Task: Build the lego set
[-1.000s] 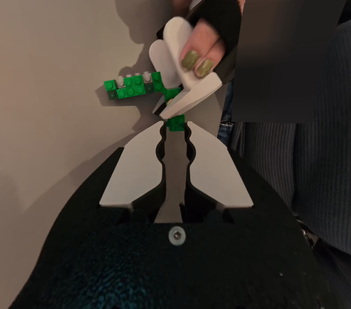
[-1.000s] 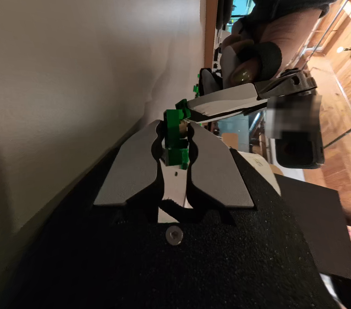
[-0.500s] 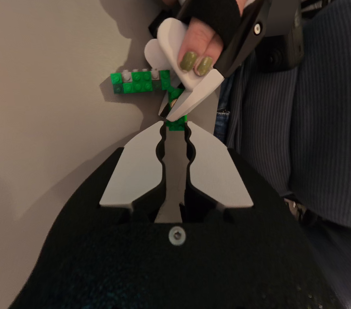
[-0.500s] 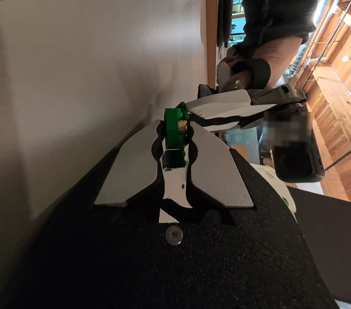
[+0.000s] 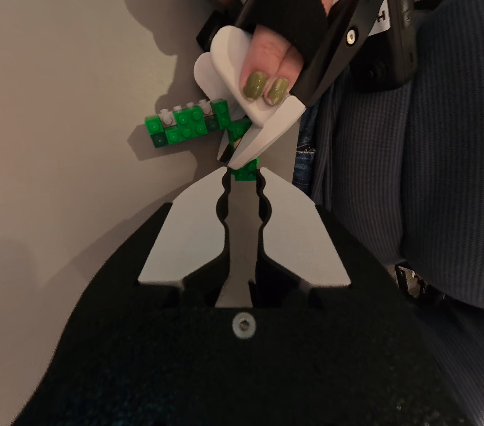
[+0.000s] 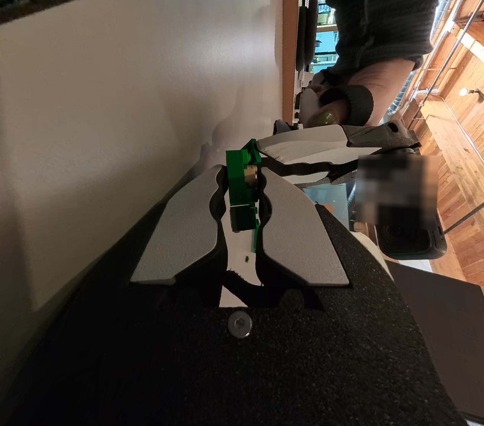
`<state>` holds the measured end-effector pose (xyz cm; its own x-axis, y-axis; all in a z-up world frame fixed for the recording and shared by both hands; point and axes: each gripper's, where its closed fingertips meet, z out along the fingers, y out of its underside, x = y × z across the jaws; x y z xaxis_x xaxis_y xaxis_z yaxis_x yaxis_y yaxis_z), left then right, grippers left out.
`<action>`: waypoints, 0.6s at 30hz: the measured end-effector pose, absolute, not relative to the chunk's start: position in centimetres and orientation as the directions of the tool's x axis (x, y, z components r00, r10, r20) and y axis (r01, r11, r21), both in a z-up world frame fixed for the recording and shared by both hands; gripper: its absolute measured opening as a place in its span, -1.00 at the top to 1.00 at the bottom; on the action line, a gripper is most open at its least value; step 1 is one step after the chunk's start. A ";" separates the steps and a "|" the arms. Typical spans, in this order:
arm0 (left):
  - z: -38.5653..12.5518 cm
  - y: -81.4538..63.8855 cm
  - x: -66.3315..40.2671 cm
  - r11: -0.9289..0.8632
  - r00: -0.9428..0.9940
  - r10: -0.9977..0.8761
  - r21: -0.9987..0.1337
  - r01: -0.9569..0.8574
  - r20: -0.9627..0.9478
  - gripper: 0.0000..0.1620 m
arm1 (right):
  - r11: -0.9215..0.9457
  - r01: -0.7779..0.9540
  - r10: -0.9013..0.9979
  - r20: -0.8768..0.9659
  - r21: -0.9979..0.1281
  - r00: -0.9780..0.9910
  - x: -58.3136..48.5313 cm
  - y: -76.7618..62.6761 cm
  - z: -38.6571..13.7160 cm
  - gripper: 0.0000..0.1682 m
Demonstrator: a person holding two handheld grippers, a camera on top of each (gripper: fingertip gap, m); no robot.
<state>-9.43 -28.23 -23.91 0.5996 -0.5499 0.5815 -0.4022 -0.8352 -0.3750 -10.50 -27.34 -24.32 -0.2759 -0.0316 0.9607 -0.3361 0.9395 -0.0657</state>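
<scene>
A long green and grey lego assembly hangs just over the pale table. My right gripper comes in from the upper right and is shut on the assembly's right end, where a tan piece shows. In the right wrist view the right gripper clamps that green stack edge-on. My left gripper is shut on a small green plate that meets the assembly's end. It enters the right wrist view from the right.
A person's hand with a black finger strap works the right gripper. The person's striped dark clothing fills the right side beyond the table edge. A dark mat lies at lower right in the right wrist view. Both grippers' tips are close together, under 4 cm apart.
Both grippers have kept their grips. The right gripper and the assembly have shifted slightly and tilted. The right wrist view has swung, bringing the table's far edge into sight at the top.
</scene>
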 end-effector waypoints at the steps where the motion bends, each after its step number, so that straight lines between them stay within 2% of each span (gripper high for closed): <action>1: -23.9 -28.2 -9.5 -0.837 0.603 -0.547 -0.374 -0.399 0.581 0.78 | 0.938 -0.340 -0.033 0.962 -0.064 -0.271 -10.5 -27.4 -24.3 0.75; 12: -24.0 -28.6 -9.2 -0.791 0.561 -0.611 -0.393 -0.470 0.559 0.78 | 0.927 -0.371 -0.045 0.962 -0.060 -0.268 -10.2 -28.0 -24.3 0.76; 18: -23.3 -27.9 -9.8 -0.810 0.594 -0.585 -0.437 -0.391 0.552 0.78 | 0.952 -0.302 -0.029 0.974 -0.042 -0.225 -11.0 -26.7 -23.8 0.76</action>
